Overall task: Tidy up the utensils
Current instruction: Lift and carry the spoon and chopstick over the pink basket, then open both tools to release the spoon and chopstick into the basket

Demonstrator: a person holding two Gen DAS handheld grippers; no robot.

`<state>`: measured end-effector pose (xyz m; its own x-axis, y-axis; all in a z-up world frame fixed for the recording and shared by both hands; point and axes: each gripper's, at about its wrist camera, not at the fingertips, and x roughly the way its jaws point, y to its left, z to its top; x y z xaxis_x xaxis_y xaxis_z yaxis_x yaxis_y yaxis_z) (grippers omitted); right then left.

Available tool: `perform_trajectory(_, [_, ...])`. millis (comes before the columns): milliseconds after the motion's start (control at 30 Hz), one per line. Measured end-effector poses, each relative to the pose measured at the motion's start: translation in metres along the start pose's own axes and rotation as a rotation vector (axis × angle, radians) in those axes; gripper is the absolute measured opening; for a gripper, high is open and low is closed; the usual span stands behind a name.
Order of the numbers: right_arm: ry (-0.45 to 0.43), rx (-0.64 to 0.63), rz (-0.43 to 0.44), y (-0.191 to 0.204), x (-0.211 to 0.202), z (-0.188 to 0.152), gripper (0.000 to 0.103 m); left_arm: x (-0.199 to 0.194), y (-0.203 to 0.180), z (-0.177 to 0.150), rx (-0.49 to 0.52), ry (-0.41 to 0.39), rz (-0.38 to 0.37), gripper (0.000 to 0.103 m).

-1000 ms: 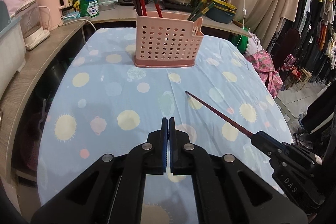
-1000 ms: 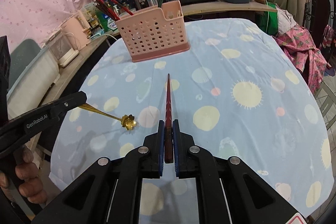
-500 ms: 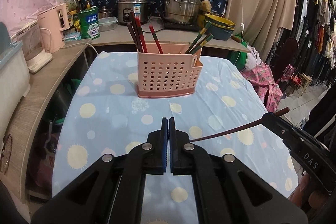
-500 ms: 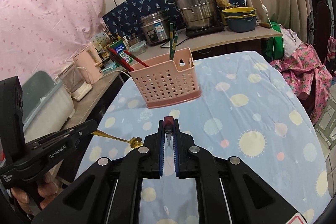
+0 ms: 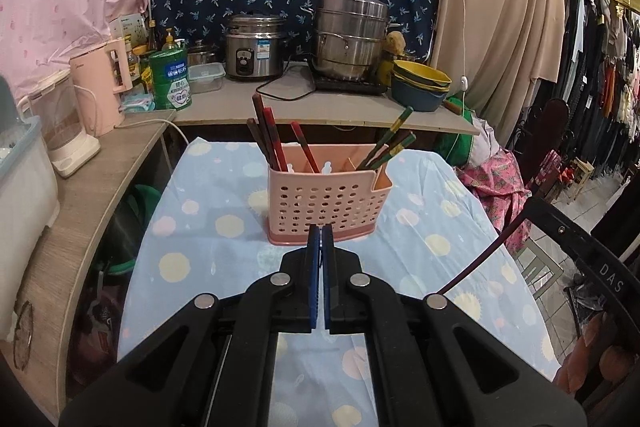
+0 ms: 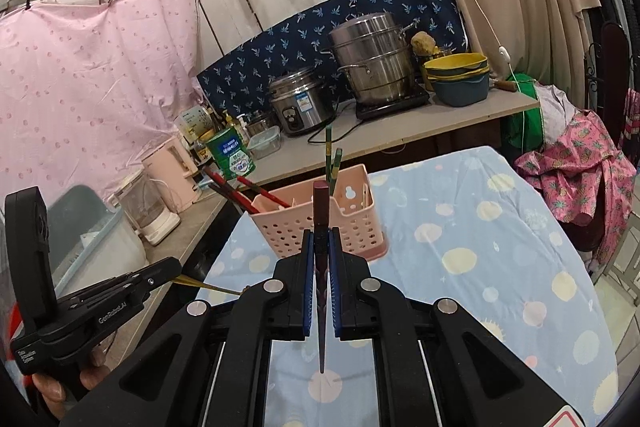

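Note:
A pink perforated caddy [image 5: 324, 203] [image 6: 352, 227] stands on the spotted blue tablecloth [image 5: 208, 251]. It holds dark red chopsticks on its left side and green ones on its right. My right gripper [image 6: 320, 235] is shut on a dark red chopstick [image 6: 321, 203], held nearly upright with its thick end up and its thin tip down. In the left wrist view that chopstick [image 5: 480, 259] slants down from the right gripper [image 5: 534, 207]. My left gripper [image 5: 320, 231] is shut; the right wrist view shows a thin gold utensil handle [image 6: 208, 285] sticking out of its tip [image 6: 172, 265].
Behind the table a counter [image 5: 248, 115] carries a rice cooker [image 5: 256, 51], a steel steamer pot [image 5: 352, 35], stacked bowls [image 5: 420, 87], a green tin [image 5: 170, 81] and a pink kettle [image 5: 100, 91]. Hanging clothes [image 5: 592, 79] and a pink cloth [image 6: 576, 179] lie to the right.
Both grippers have risen above the table. The red chopstick swung from lying forward to nearly upright, tip down. The gold utensil's flower end has gone out of sight behind my right gripper.

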<state>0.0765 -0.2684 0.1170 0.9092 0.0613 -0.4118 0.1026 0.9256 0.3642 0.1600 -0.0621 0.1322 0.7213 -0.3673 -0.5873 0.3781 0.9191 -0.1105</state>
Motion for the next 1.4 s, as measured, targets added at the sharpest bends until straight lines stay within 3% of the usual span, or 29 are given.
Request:
perform_trajectory(467, [-0.190, 0.003, -0.067, -0.012, 0.026, 0.089, 0.007, 0.012, -0.006, 0.094, 0.016, -0.147, 0.012, 0.001])
perform_trajectory(667, [-0.255, -0.010, -0.095, -0.013, 0.047, 0.132, 0.007, 0.034, 0.001, 0.129, 0.011, -0.172, 0.042, 0.001])
perform_trajectory(900, [-0.227, -0.050, -0.109, -0.006, 0.093, 0.148, 0.007, 0.069, 0.019, 0.142, 0.000, -0.152, 0.102, 0.001])
perform_trajectory(1133, [-0.146, -0.065, -0.105, -0.003, 0.139, 0.136, 0.007, 0.093, 0.031, 0.139, -0.015, -0.112, 0.113, 0.002])
perform_trajectory(1400, [-0.106, -0.079, -0.100, 0.004, 0.160, 0.125, 0.007, 0.096, 0.032, 0.151, -0.016, -0.136, 0.112, 0.001])
